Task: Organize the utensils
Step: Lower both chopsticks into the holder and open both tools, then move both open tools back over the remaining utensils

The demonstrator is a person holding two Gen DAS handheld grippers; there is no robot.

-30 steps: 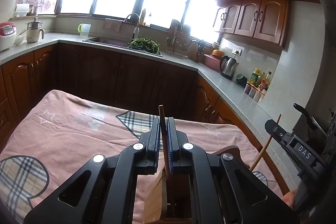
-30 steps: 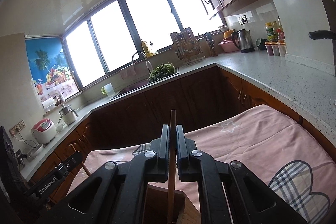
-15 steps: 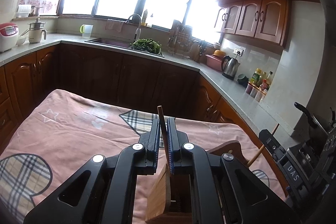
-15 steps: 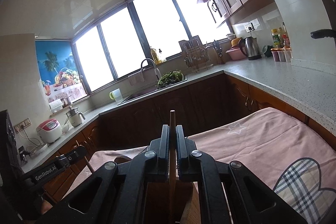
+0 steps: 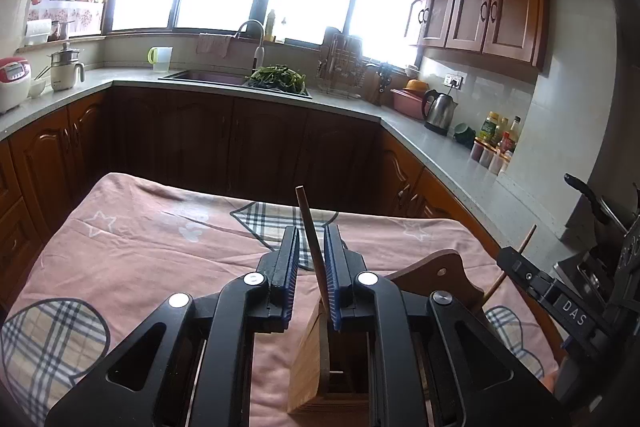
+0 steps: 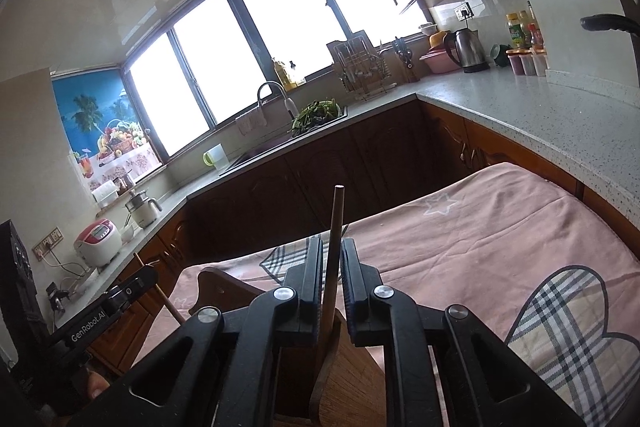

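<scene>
Wooden chopstick [image 5: 314,251] between spread left tool [image 5: 311,275], right tool [image 6: 331,279] spread around another chopstick [image 6: 333,259], holder [image 5: 310,359] opening visible only left view

You have a pink cloth with plaid patches [image 5: 132,251] over the table, a speckled grey countertop [image 6: 520,115] carrying a steel electric kettle [image 5: 439,109], a red-and-white rice cooker [image 5: 12,83], and leafy greens [image 5: 276,78] beside the sink.

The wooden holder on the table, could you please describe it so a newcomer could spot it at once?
On the pink cloth covering the table, the holder is the bamboo box directly beneath both grippers. It alone has chopsticks standing in it.
</scene>
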